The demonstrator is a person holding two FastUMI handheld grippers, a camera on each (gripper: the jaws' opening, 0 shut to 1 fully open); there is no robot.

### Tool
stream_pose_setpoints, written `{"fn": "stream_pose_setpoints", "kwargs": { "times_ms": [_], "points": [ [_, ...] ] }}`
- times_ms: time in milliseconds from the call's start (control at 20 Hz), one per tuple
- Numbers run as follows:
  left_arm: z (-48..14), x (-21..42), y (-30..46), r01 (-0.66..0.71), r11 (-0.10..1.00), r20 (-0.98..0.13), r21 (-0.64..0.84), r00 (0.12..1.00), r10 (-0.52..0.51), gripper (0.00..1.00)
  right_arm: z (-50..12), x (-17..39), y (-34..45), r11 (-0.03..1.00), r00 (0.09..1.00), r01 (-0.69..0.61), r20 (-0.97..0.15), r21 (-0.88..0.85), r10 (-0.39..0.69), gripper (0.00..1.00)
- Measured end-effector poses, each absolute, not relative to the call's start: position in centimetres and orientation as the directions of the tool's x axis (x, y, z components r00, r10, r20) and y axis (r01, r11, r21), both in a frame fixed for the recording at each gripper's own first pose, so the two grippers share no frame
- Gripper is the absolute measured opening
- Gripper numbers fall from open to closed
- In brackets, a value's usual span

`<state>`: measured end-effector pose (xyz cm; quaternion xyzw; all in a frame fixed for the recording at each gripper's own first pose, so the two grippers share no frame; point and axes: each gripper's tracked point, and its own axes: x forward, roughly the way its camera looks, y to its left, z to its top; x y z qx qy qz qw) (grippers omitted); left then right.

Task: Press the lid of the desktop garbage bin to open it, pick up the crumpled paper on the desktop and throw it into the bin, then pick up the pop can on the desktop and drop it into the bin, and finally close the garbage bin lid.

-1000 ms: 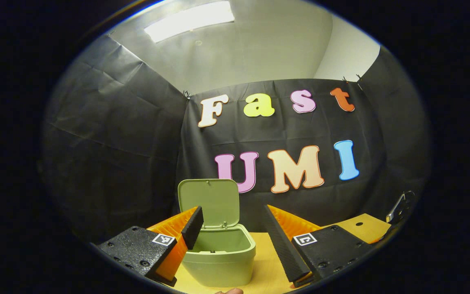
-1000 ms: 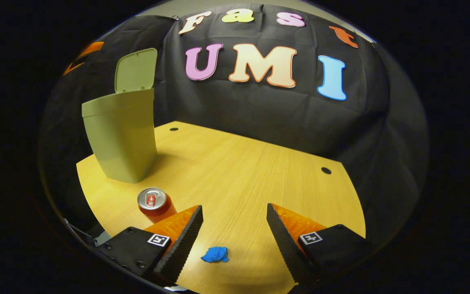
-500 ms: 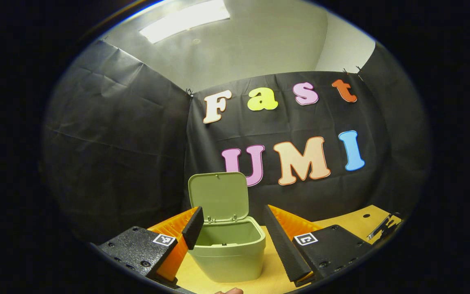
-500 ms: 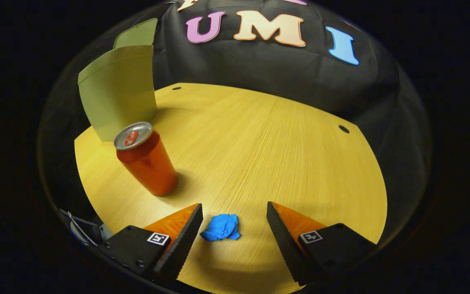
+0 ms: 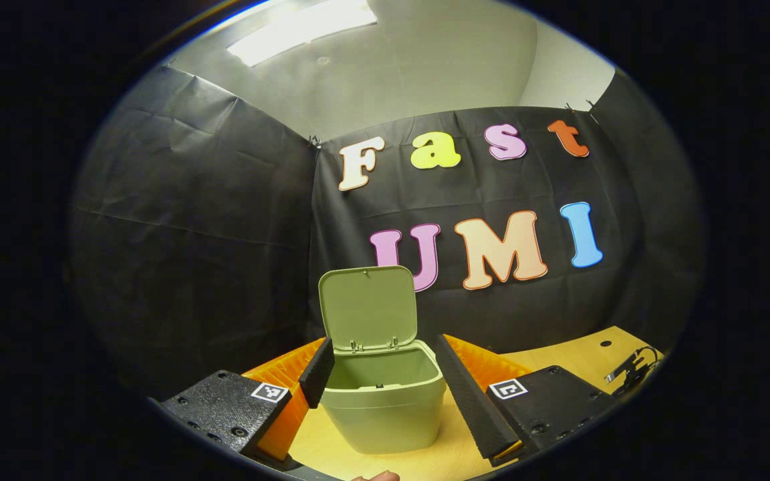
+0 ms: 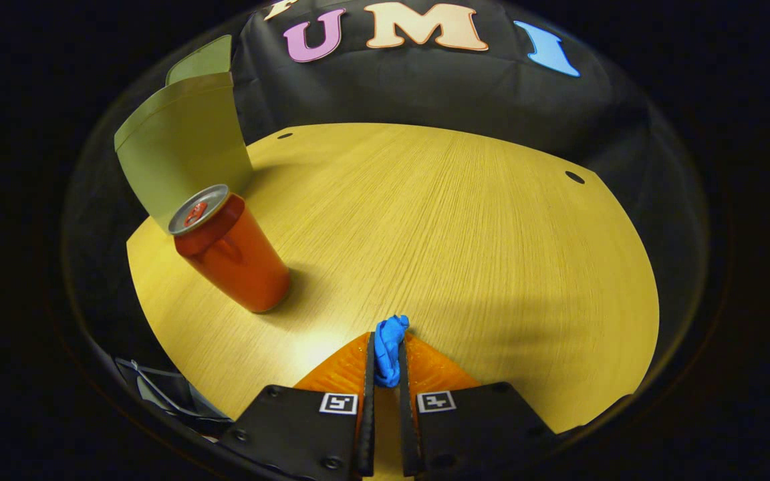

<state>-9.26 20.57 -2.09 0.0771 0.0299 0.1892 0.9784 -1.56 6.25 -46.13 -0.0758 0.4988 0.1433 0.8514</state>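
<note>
- Right hand-held gripper [image 6: 385,364]: fingers squeezed onto the blue crumpled paper [image 6: 389,349], low over the desk [image 6: 465,234].
- Red can [image 6: 231,250] upright on the desk, to the left of and past the paper, just in front of the bin.
- Left hand-held gripper [image 5: 379,381]: fingers spread wide, holding nothing.
- Green bin [image 5: 383,397] beyond them, lid [image 5: 369,306] up, standing at the desk's far left edge.

Left hand-held gripper [image 5: 385,381] gapes wide; right hand-held gripper [image 6: 385,354] is pinched nearly closed.
</note>
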Motion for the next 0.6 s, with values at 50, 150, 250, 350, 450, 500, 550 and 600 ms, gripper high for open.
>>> {"fn": "stream_pose_setpoints", "kwargs": {
  "times_ms": [50, 150, 250, 350, 450, 500, 550, 600],
  "points": [
    [-2.1, -9.3, 20.6, -0.365, 0.917, -0.03, 0.161, 0.927, 0.375, 0.93, -45.4, -1.0, 6.5, 0.948, 0.482, -0.318, -0.858, 0.017, 0.177, 0.18],
    [-2.3, -9.3, 20.6, -0.364, 0.918, -0.035, 0.16, 0.927, 0.374, 0.93, -43.2, 0.4, 7.1, 0.946, 0.521, -0.323, -0.83, 0.023, 0.198, 0.18],
    [-2.5, -9.3, 20.7, -0.364, 0.918, -0.039, 0.157, 0.927, 0.374, 0.93, -40.6, 2.1, 8.3, 0.944, 0.568, -0.328, -0.793, 0.03, 0.223, 0.18],
    [-2.8, -9.5, 20.8, -0.361, 0.92, -0.044, 0.153, 0.927, 0.372, 0.93, -38.1, 3.7, 9.5, 0.94, 0.61, -0.339, -0.751, 0.041, 0.252, 0.18],
    [-3.2, -9.8, 21.0, -0.36, 0.92, -0.052, 0.153, 0.927, 0.372, 0.93, -35.8, 5.1, 10.7, 0.934, 0.65, -0.355, -0.71, 0.033, 0.272, 0.18],
    [-3.4, -9.9, 21.2, -0.362, 0.92, -0.057, 0.152, 0.926, 0.374, 0.93, -34.6, 5.8, 11.2, 0.932, 0.667, -0.363, -0.691, 0.024, 0.278, 0.14],
    [-3.6, -10.0, 21.4, -0.362, 0.92, -0.062, 0.15, 0.925, 0.375, 0.93, -33.5, 6.4, 11.8, 0.929, 0.682, -0.37, -0.672, 0.022, 0.288, 0.18],
    [-3.8, -10.1, 21.5, -0.364, 0.92, -0.069, 0.146, 0.924, 0.376, 0.93, -32.4, 7.1, 12.3, 0.926, 0.694, -0.377, -0.656, 0.021, 0.298, 0.18]
  ]
}}
